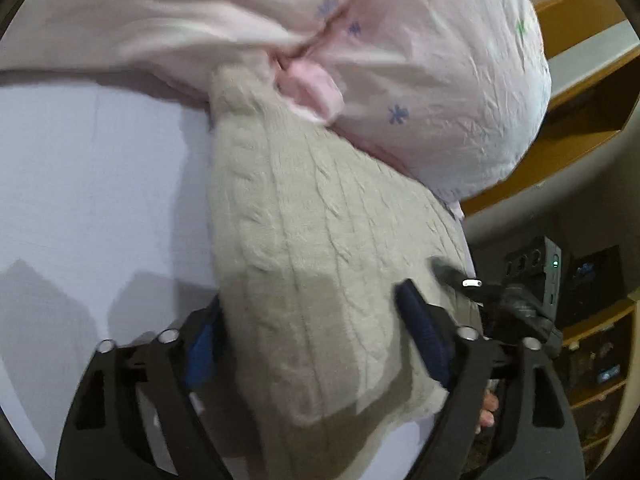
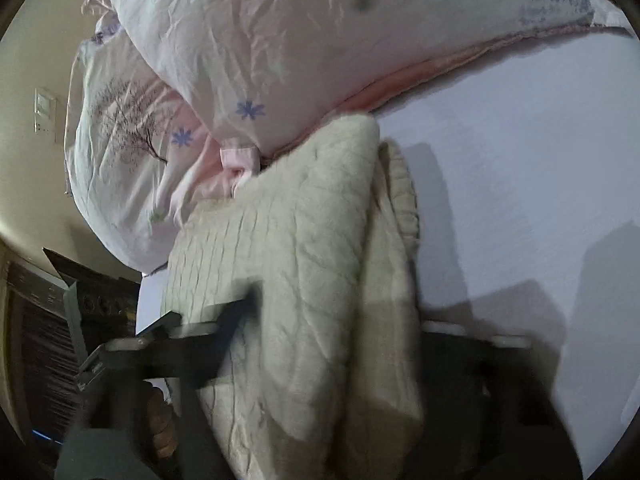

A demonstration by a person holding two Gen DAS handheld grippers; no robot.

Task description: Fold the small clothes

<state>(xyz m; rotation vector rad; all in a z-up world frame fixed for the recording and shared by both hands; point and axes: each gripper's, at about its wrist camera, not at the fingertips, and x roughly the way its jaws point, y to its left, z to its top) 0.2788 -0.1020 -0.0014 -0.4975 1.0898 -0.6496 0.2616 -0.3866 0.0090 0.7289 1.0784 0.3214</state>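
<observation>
A beige cable-knit sweater point(image 1: 312, 264) lies folded on the pale bed sheet point(image 1: 88, 184), its far end against the pink bedding. My left gripper point(image 1: 316, 320) has the sweater's near end between its wide-set blue-padded fingers point(image 1: 424, 328). In the right wrist view the same sweater point(image 2: 304, 264) fills the middle, doubled over, with a ribbed edge at its right. My right gripper point(image 2: 332, 328) straddles it, with a dark finger point(image 2: 232, 320) on the cloth at the left; the other finger is hidden behind the fabric. Both views are blurred.
A crumpled pink floral duvet point(image 1: 420, 80) is heaped along the far side, also in the right wrist view point(image 2: 248, 48). Wooden shelves point(image 1: 592, 92) and dark electronics point(image 1: 536, 272) stand beyond the bed edge. Bare sheet point(image 2: 540, 168) spreads to the right.
</observation>
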